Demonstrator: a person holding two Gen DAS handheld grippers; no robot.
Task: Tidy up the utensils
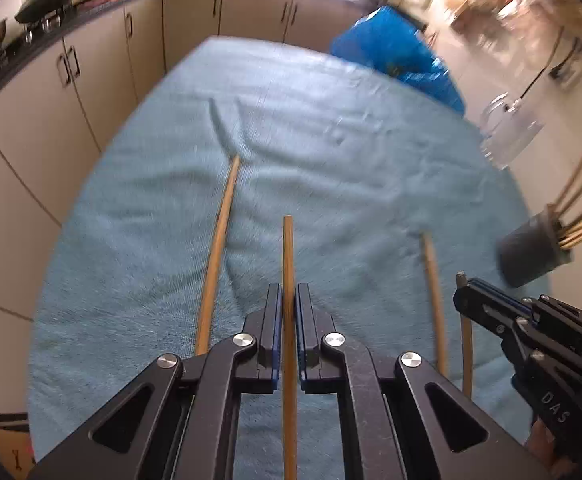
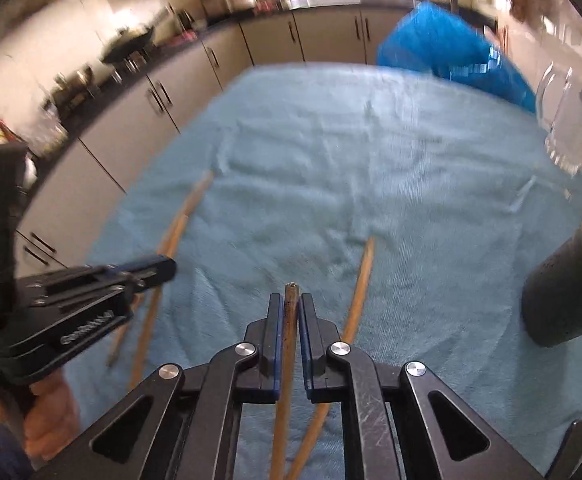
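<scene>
My left gripper [image 1: 289, 294] is shut on a wooden chopstick [image 1: 288, 248] that sticks out forward above the light blue towel [image 1: 331, 120]. My right gripper [image 2: 290, 306] is shut on a darker chopstick [image 2: 291, 296], with its tip just past the pads. Each gripper shows in the other's view: the right gripper [image 1: 462, 290] at the lower right, the left gripper [image 2: 167, 268] at the left. Loose chopsticks [image 1: 219, 248] [image 1: 433, 300] [image 2: 361, 292] lie on the towel. A dark cup [image 1: 531, 248] [image 2: 563, 292] at the right holds several chopsticks.
A clear glass mug [image 1: 511, 132] [image 2: 571, 120] stands at the towel's right edge, beyond the cup. A blue bag [image 1: 403, 56] [image 2: 451, 48] sits behind the far right corner. Kitchen cabinets [image 1: 103, 60] and a counter with pans run along the left and back.
</scene>
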